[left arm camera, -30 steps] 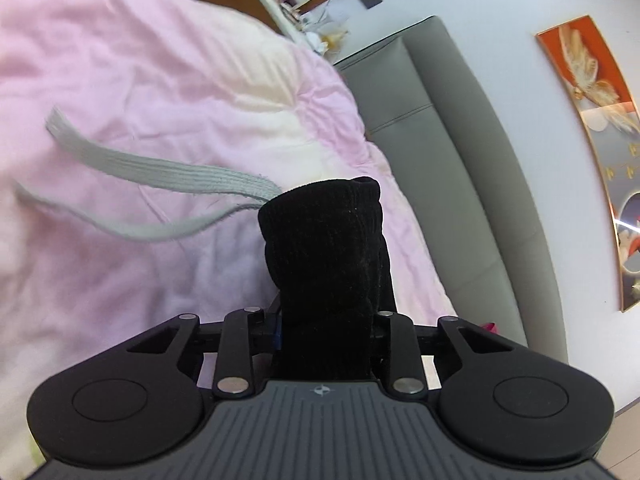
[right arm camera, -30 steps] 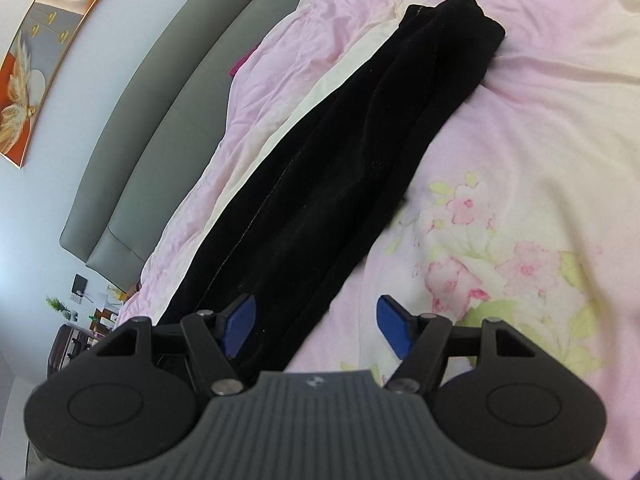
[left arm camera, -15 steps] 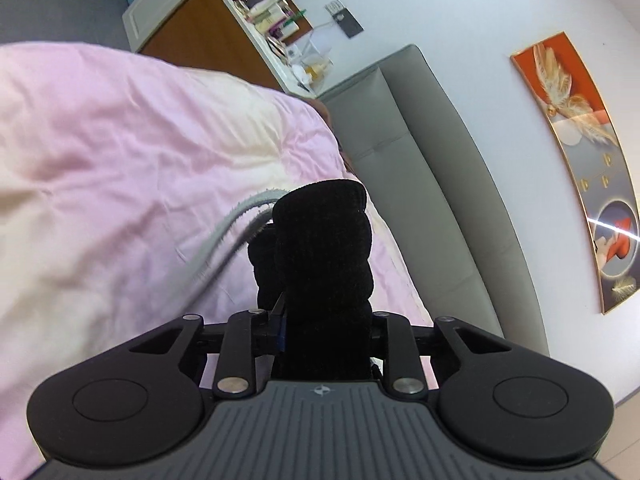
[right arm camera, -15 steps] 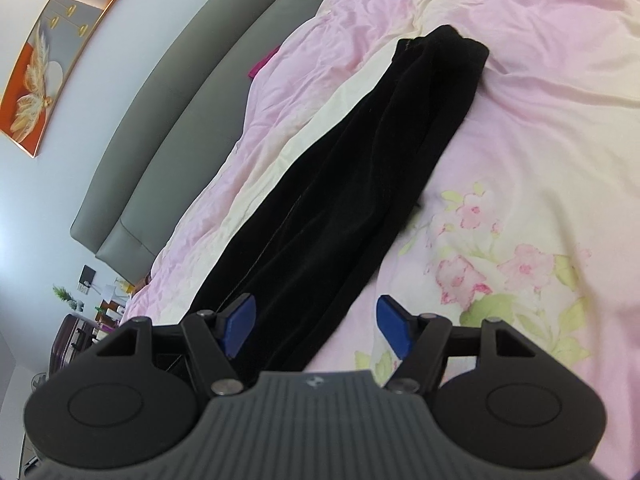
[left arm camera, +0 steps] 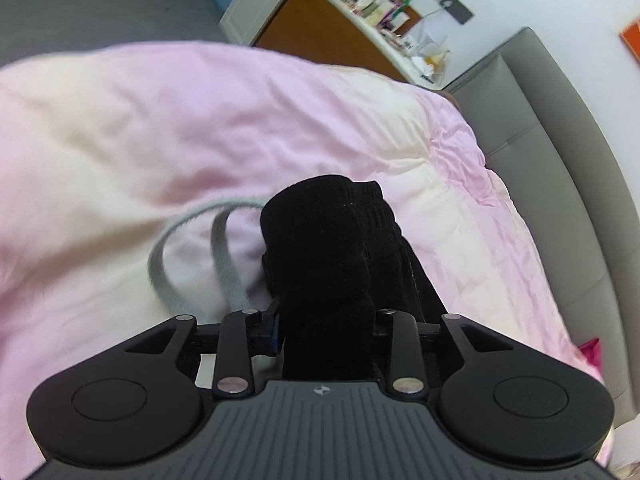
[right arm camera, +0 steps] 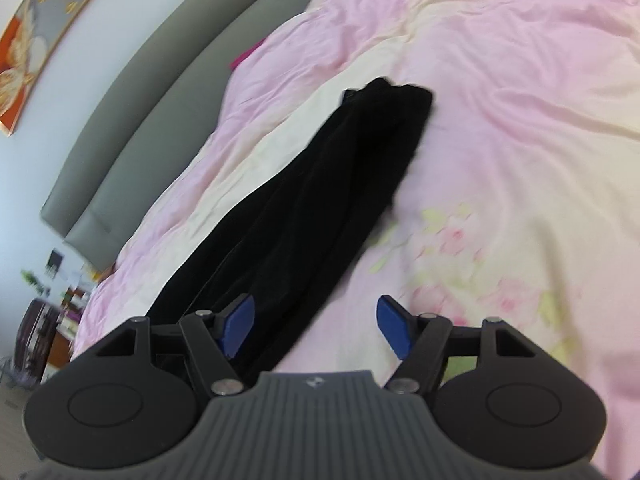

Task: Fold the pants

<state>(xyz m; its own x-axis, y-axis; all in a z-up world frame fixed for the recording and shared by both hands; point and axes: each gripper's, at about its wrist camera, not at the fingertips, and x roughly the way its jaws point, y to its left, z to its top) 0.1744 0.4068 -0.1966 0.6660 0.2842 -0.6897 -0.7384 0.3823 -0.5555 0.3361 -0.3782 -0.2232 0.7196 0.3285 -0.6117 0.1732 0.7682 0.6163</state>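
Both fisheye views look forward from just behind their fingers, close above the pink quilted bed [left arm camera: 168, 128]. They share the long black knit pants [right arm camera: 304, 216], with the padded grey headboard [right arm camera: 168, 80] at 10 o'clock in the right view.

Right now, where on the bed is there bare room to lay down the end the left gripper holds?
Free: the quilt right of the pants, over the flower print. Also the pink stretch beyond the drawstring in the left view. Tighter: the strip between pants and headboard. Left gripper grips cloth; right gripper is open.
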